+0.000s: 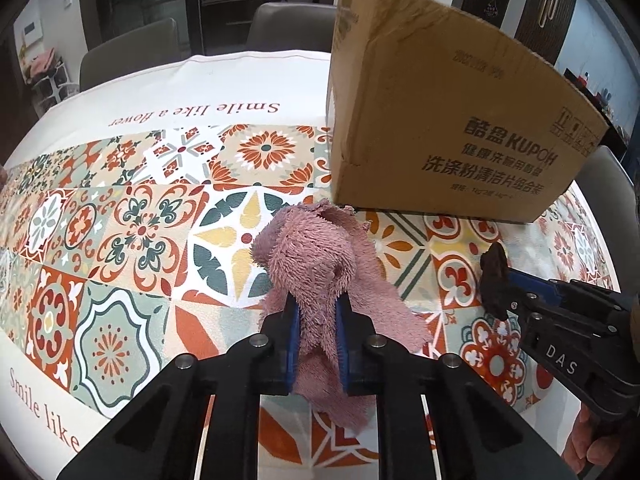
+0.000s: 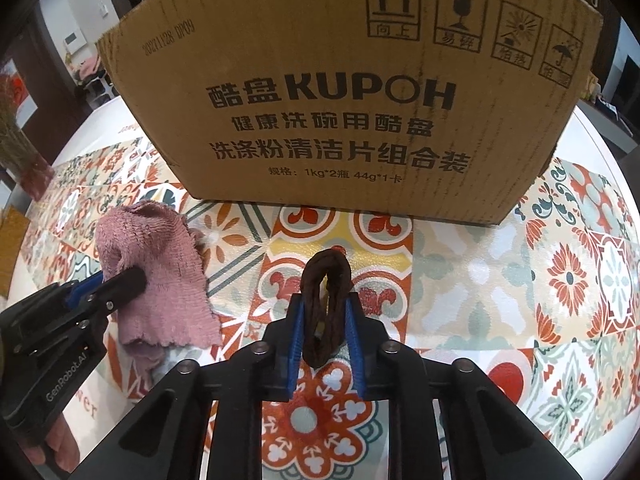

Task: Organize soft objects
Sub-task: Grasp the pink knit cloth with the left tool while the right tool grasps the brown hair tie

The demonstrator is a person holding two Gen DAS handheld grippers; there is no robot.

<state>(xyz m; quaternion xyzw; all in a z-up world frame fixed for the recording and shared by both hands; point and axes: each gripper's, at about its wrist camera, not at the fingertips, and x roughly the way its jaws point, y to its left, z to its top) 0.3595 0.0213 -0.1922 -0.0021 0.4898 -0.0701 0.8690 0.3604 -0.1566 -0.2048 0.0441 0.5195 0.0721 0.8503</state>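
A fluffy pink cloth (image 1: 316,264) is bunched between the blue pads of my left gripper (image 1: 316,312), which is shut on it; the cloth drapes onto the patterned tablecloth. From the right wrist view the same pink cloth (image 2: 156,264) hangs at the left with the left gripper (image 2: 128,278) clamped on it. My right gripper (image 2: 326,308) is shut on a dark brown scrunchie (image 2: 326,312), an elongated loop squeezed between its pads. In the left wrist view the right gripper (image 1: 494,280) shows at the right with the scrunchie (image 1: 494,264) at its tip.
A brown cardboard box (image 2: 340,112) printed KUPOH stands just beyond both grippers, also the cardboard box (image 1: 440,120) at upper right. The tablecloth (image 1: 140,220) has coloured tile patterns. Grey chairs (image 1: 288,28) stand behind the table. A person's fingers (image 2: 56,452) hold the left gripper.
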